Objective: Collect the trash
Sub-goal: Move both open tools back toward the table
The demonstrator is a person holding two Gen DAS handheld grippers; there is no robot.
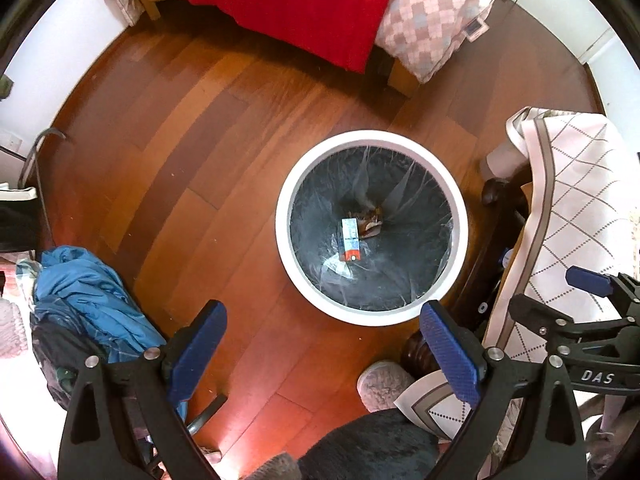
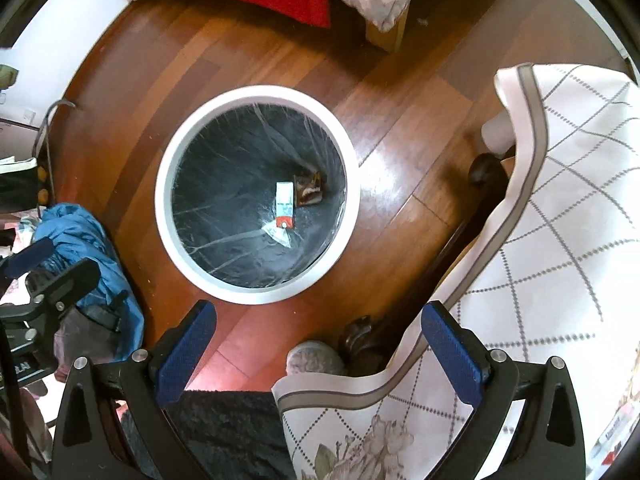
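Wooden floor [image 1: 192, 152] fills both views, reddish-brown boards running under a bed with a red cover [image 1: 288, 0] far ahead of the grippers. Below and ahead of the left gripper [image 1: 324, 348], slightly to its right, stands a white-rimmed bin [image 1: 372, 316] lined with a dark bag; from the right gripper [image 2: 318, 344] the same bin [image 2: 256, 294] sits ahead and to the left. Both grippers hang empty with their blue pads spread wide, and nothing lies between the jaws of either. Down in the bin rests a small carton [image 1: 351, 239], white with a red end, next to a brown crumpled wrapper [image 1: 370, 226] and a clear scrap of plastic [image 1: 338, 266]; so some trash is already collected. Judging from that, the task looks well advanced or between pickups: no loose trash shows plainly on the floor within these views, so what remains I cannot tell. To the right of both grippers hangs a white cloth [image 2: 560, 200] with a dotted diamond pattern, draped over dark wooden furniture, and to the left lies a heap of blue fabric [image 1: 88, 300]. Print on the carton is too small to read. On the right gripper's body, seen from the left wrist, the letters "DAS" [image 1: 597, 377] are legible.
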